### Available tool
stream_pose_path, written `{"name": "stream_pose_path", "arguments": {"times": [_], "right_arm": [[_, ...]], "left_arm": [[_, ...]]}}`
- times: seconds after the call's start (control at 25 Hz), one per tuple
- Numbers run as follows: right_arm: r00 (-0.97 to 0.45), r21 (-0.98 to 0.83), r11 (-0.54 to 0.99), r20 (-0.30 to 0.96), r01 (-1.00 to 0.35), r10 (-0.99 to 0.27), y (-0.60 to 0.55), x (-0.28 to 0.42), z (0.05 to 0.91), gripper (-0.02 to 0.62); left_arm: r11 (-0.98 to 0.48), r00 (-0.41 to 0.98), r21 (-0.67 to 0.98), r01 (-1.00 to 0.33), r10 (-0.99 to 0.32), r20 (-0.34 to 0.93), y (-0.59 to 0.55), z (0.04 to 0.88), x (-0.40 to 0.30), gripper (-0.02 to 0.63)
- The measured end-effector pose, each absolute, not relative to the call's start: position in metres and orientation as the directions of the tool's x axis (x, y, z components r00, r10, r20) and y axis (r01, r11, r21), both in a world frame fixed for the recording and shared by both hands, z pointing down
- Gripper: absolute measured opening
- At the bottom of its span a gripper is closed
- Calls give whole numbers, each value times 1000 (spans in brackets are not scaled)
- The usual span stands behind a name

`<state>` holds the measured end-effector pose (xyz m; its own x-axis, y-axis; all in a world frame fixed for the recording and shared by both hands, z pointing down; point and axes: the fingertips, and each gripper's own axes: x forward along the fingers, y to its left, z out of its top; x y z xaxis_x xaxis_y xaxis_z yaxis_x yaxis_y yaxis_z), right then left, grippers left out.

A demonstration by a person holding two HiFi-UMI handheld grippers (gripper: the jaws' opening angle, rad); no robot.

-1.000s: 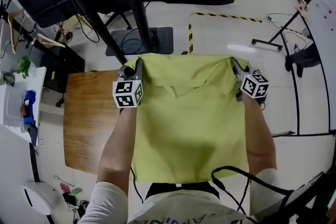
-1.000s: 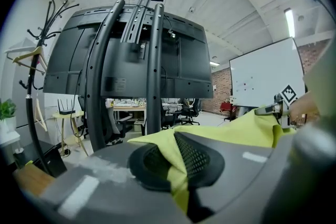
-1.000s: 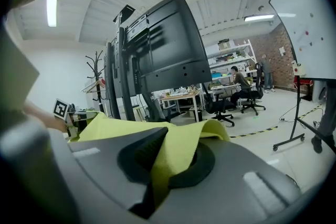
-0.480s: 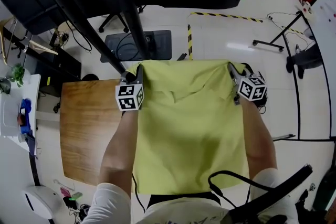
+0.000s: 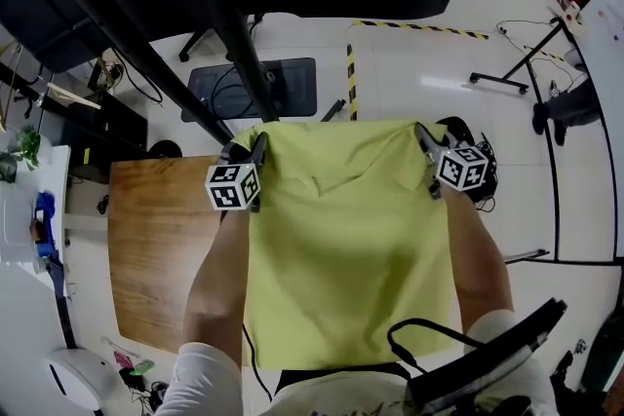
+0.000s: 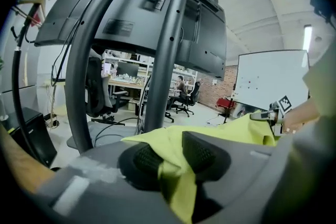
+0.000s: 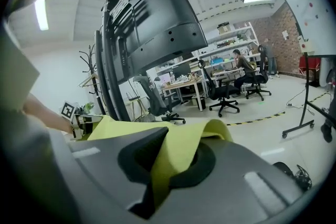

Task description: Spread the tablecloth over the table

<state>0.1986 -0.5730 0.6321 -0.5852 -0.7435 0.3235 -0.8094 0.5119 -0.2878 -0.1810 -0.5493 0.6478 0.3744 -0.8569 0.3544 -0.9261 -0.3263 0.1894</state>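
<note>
Was laying yellow-green fabric tablecloth over brown wooden table | left gripper had just been opening, tablecloth loose between jaws | right gripper clamped its corner | next, likely: right release

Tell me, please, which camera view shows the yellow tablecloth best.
The head view: it shows nearly the whole tablecloth from above, with the wooden table at its left. The left gripper view and the right gripper view each show mostly one bunched corner, close up.

The tablecloth (with a forearm) hides much of the table.
</note>
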Motion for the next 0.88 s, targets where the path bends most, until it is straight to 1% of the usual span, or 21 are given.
{"name": "stream_pose_path", "arguments": {"times": [0.04,0.08,0.16,0.2,0.24,0.36,0.48,0.56,0.68,0.8,0.84,0.88], "right_arm": [[-599,-289,527,321,-799,-733,-572,197,634,16],[-613,-288,542,324,-790,-721,-570,195,637,72],[-618,-274,554,361,-786,-699,-565,194,649,213],[-604,-262,545,391,-796,-694,-562,197,656,257],[-583,-248,530,424,-811,-693,-561,202,663,278],[-508,-212,470,495,-857,-705,-558,221,676,300],[-437,-220,377,467,-900,-769,-561,242,667,301],[-410,-207,354,437,-912,-800,-559,251,655,301],[-422,-173,387,440,-906,-792,-551,247,650,301],[-456,-152,437,446,-887,-770,-538,235,646,298],[-470,-146,456,445,-878,-762,-533,231,644,290],[-484,-138,477,445,-868,-753,-529,226,643,249]], "left_arm": [[-330,383,201,-922,-852,358,-548,651,-180,149],[-333,392,215,-918,-844,365,-547,655,-179,181],[-327,400,241,-914,-828,393,-541,665,-181,270],[-310,390,250,-917,-826,407,-537,669,-186,305],[-283,370,257,-924,-830,418,-533,673,-193,341],[-225,320,254,-941,-835,448,-523,683,-212,341],[-235,320,236,-943,-833,451,-517,683,-214,339],[-256,331,222,-941,-837,437,-516,677,-209,335],[-309,349,164,-937,-835,426,-513,670,-198,297],[-336,367,149,-930,-832,415,-508,663,-186,277],[-342,371,146,-928,-834,408,-506,660,-182,262],[-349,376,142,-926,-835,401,-504,656,-179,255]]}}
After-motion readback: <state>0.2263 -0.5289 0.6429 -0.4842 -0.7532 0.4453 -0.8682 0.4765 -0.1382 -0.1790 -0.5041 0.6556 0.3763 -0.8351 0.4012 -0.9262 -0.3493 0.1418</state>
